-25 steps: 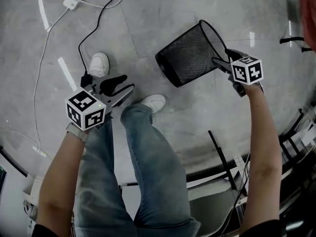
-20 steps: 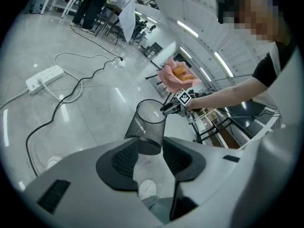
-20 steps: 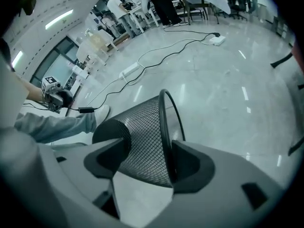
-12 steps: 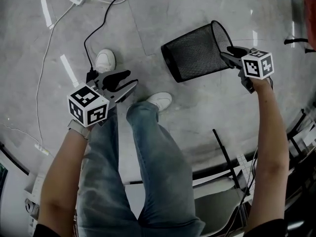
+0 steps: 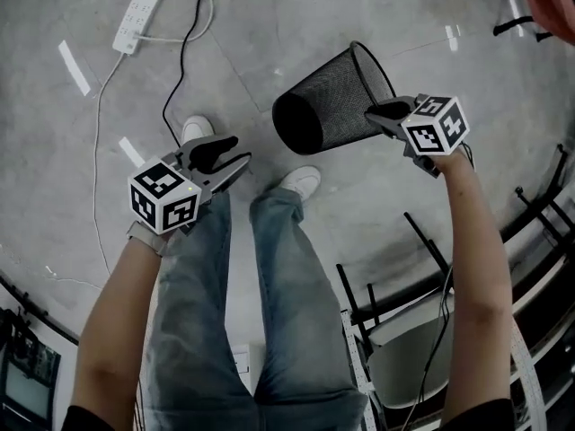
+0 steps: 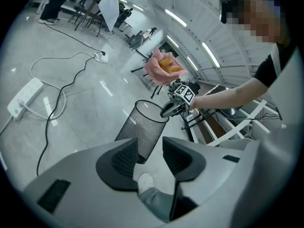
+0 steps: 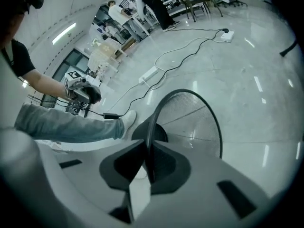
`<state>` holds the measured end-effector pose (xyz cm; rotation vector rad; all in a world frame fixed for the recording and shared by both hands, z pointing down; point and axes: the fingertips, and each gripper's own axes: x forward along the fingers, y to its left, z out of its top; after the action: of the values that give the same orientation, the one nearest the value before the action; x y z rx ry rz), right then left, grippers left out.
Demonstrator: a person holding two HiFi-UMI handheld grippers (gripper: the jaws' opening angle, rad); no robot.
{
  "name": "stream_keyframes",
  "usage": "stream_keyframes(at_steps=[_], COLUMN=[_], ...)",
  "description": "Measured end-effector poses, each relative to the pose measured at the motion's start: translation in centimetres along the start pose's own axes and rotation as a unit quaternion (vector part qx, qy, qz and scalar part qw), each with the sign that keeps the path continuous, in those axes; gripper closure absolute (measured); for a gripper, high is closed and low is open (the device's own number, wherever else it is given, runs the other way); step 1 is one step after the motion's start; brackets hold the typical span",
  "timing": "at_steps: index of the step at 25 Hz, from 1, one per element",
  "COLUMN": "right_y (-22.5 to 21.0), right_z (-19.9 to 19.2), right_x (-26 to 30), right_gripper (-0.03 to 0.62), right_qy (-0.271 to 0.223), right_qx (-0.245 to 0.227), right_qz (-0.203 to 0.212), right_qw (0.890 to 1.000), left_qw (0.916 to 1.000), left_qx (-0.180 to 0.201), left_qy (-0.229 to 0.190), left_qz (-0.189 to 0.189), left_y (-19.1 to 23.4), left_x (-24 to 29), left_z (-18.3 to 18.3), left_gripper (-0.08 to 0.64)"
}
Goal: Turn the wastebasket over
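Note:
The black wire-mesh wastebasket [image 5: 328, 101] hangs tilted above the floor, with its closed bottom toward my legs and its open mouth away. My right gripper [image 5: 377, 115] is at the rim of the wastebasket [image 7: 190, 122]. Its jaws are closing, and the thin black rim stands between the pads with both pads against it. In the left gripper view the wastebasket [image 6: 140, 129] hangs from the right gripper [image 6: 171, 109]. My left gripper [image 5: 225, 155] is open and holds nothing. It hovers above my left shoe, apart from the basket.
A white power strip [image 5: 137, 16] and a black cable [image 5: 180, 70] lie on the grey floor at the far left. My two white shoes [image 5: 304, 182] stand just below the basket. A black-framed chair [image 5: 404, 348] stands at the lower right.
The right gripper's jaws have come together on the basket's rim. The basket has risen off the floor and swung left. The left gripper has risen slightly.

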<state>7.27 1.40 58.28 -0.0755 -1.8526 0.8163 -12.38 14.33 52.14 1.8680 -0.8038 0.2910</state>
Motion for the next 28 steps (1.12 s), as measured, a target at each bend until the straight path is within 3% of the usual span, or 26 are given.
stream_keyframes(at_steps=[4,8,17,28], right_y=[2.8,3.5,4.1,7.8], right_z=[-0.8,-1.8,-3.6,-3.6], right_x=[-0.2,-0.4,1.3,8.1], right_gripper=[0.569,0.569,0.569,0.569], right_qy=[-0.01,-0.019,0.0,-0.01], right_qx=[-0.006,0.004,0.045,0.086], right_qz=[-0.012,-0.095,-0.273,-0.357], right_qw=[1.0,0.995,0.961,0.93], left_qw=[0.9989,0.9922,0.9708,0.9517], left_qx=[0.03,0.072,0.135,0.169], left_qy=[0.026,0.08,0.166,0.219], left_qz=[-0.024,-0.064,-0.109,-0.132], left_y=[-0.7,-1.3,-1.0,-0.3], left_x=[0.0,-0.3,-0.1,1.8], left_z=[1.9,2.7,3.7,2.4], left_gripper=[0.403,0.403,0.403,0.403])
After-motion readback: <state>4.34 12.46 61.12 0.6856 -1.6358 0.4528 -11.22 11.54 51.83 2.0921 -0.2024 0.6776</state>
